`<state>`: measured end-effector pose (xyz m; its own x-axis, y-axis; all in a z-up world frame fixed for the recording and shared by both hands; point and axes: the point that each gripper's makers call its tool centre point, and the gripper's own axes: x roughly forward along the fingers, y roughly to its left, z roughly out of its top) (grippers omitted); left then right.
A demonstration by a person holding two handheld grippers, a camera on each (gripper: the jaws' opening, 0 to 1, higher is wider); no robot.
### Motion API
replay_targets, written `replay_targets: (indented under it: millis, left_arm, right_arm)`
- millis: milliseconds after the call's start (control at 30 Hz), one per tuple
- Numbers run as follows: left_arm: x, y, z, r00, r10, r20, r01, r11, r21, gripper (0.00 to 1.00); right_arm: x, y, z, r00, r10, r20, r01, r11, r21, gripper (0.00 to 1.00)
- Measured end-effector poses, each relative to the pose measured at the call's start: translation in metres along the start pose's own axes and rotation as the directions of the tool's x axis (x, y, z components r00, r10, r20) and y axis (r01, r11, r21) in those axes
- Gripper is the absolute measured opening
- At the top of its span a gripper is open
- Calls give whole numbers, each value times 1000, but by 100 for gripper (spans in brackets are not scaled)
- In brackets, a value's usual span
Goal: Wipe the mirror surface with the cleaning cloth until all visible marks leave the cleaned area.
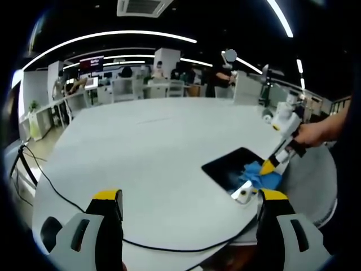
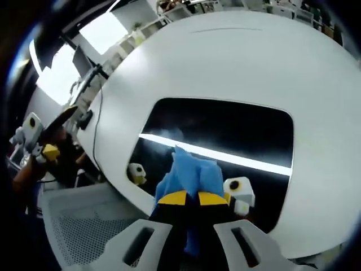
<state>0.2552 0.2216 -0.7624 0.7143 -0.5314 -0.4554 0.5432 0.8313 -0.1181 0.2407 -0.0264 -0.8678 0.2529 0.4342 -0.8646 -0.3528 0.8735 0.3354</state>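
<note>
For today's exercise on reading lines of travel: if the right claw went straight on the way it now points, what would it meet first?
The right claw holds the blue cloth. Straight ahead lies the dark mirror, so cloth and mirror meet first; they may already touch, as depth is unclear.

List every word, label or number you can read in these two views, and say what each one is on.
None can be read.
The dark red wall sign at the back of the room carries pale lettering, too small and blurred to read.
The blue cleaning cloth, rectangular black mirror and round white table show no text.
</note>
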Motion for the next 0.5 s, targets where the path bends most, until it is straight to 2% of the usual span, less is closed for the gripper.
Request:
replay_targets:
  millis: [500]
  left_arm:
    - [-1,0,-4,1000,4,-1,-4,1000,-12,100]
  right_arm:
    - [13,-17,44,998,-48,37,48,999,-1,0]
